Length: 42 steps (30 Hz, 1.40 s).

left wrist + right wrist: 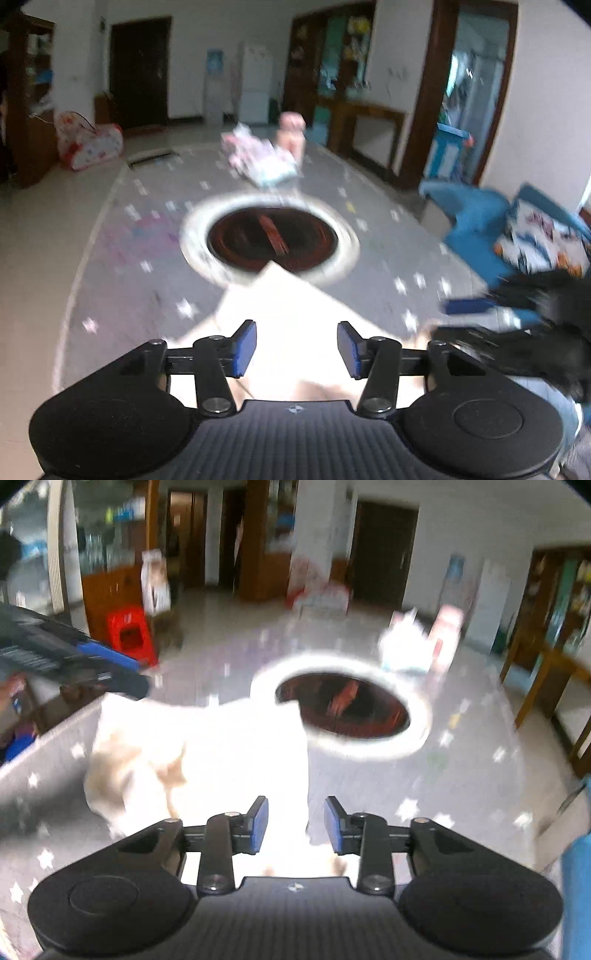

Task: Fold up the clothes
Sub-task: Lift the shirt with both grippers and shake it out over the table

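Cream-white cloth garment (291,314) lies on the grey star-patterned table cover (140,266), lower centre of the left wrist frame; one pointed corner reaches the near rim of the round dark opening with a white ring (269,240) at frame centre. In the right wrist frame the same garment (207,746) fills the centre-left, overexposed, with tan folds at its left side; its right edge runs down towards the fingers. Both frames are motion-blurred.

Left gripper (297,349): blue-padded jaws stand apart above the cloth, pads pressing on nothing. It also shows in the upper left of the right wrist frame (140,679), over the garment's far-left corner.

Right gripper (295,823): jaws parted by a narrower gap, cloth below and between them, not pinched. It enters the right edge of the left wrist frame (461,317), held by a black-gloved hand (554,321).

Beyond the opening, upper centre of the left frame: a pile of pink-and-white patterned items (258,158), blurred. Blue chair (476,221) at right edge. Red plastic stool (129,635) at upper left of the right frame.
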Available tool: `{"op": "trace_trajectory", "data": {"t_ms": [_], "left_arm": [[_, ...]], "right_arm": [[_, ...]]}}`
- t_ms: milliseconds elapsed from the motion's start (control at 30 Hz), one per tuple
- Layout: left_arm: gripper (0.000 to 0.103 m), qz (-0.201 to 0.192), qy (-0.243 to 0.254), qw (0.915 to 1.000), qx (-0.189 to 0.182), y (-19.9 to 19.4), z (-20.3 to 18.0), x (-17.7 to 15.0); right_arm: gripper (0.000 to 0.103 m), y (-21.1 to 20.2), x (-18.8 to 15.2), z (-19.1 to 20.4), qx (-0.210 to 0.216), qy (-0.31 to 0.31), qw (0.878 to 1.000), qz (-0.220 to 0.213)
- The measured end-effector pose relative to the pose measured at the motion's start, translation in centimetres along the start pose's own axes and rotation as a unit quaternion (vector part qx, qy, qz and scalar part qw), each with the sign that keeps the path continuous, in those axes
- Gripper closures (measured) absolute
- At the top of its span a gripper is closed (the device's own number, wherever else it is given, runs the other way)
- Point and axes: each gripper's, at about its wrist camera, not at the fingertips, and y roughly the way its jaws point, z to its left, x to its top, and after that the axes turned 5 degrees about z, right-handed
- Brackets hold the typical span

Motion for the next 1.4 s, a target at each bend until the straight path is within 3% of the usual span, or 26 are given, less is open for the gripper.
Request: {"op": "trace_trajectory", "data": {"t_ms": [100,200,300,367,433,533,600,700,767,800,933,1033,1133,1233,1333,1400], "left_arm": [[0.037,0.018,-0.050,0.9985,0.010,1.5,0.6,-0.8],[0.029,0.030,-0.098,0.9946,0.019,2.7,1.6,-0.1],[0.015,0.027,-0.098,0.9933,0.056,3.8,1.5,1.0],[0.015,0.032,-0.092,0.9913,0.089,4.7,1.5,1.2],[0.017,0.046,-0.099,0.9892,0.097,5.8,1.9,1.0],[0.029,0.062,-0.120,0.9866,0.092,7.6,3.1,0.3],[0.051,0.071,-0.130,0.9857,0.080,8.5,3.7,-0.2],[0.078,0.078,-0.126,0.9865,0.070,8.9,3.8,-0.7],[0.087,0.079,-0.115,0.9874,0.076,9.0,3.7,-0.9],[0.090,0.077,-0.112,0.9878,0.076,9.0,3.7,-1.0],[0.093,0.054,-0.112,0.9891,0.079,7.7,4.3,-0.4],[0.093,0.019,-0.117,0.9886,0.093,5.6,5.4,0.5],[0.093,-0.015,-0.124,0.9859,0.111,3.0,6.8,1.0],[0.094,-0.031,-0.135,0.9804,0.140,0.9,8.7,0.5],[0.094,-0.016,-0.146,0.9773,0.153,0.7,10.3,-0.7],[0.094,0.000,-0.140,0.9773,0.159,1.1,10.5,-1.6]], "right_arm": [[0.069,3.9,-0.9,0.0,0.018,0.011,0.999,0.034],[0.060,6.4,-0.5,-0.8,0.024,0.029,0.998,0.045],[0.058,8.6,0.5,-2.0,0.032,0.046,0.997,0.052],[0.058,9.8,1.1,-2.7,0.041,0.056,0.996,0.055],[0.058,10.8,1.5,-3.1,0.047,0.062,0.995,0.057],[0.060,11.9,2.0,-3.1,0.053,0.066,0.995,0.057],[0.066,12.6,2.3,-3.1,0.056,0.069,0.994,0.057],[0.084,12.9,2.6,-2.7,0.062,0.066,0.994,0.053],[0.097,12.9,2.8,-2.2,0.062,0.058,0.995,0.050],[0.098,12.8,2.8,-2.0,0.057,0.052,0.996,0.048],[0.099,12.3,3.3,-1.2,0.007,0.024,0.999,0.026],[0.100,11.0,4.4,-2.9,-0.037,0.059,0.997,-0.014],[0.100,9.3,5.3,-5.2,-0.115,0.093,0.988,-0.049],[0.099,8.3,5.2,-8.2,-0.167,0.126,0.977,-0.046],[0.091,7.2,3.9,-10.6,-0.179,0.151,0.972,-0.030],[0.091,6.1,2.3,-11.0,-0.148,0.144,0.978,-0.023]]}}
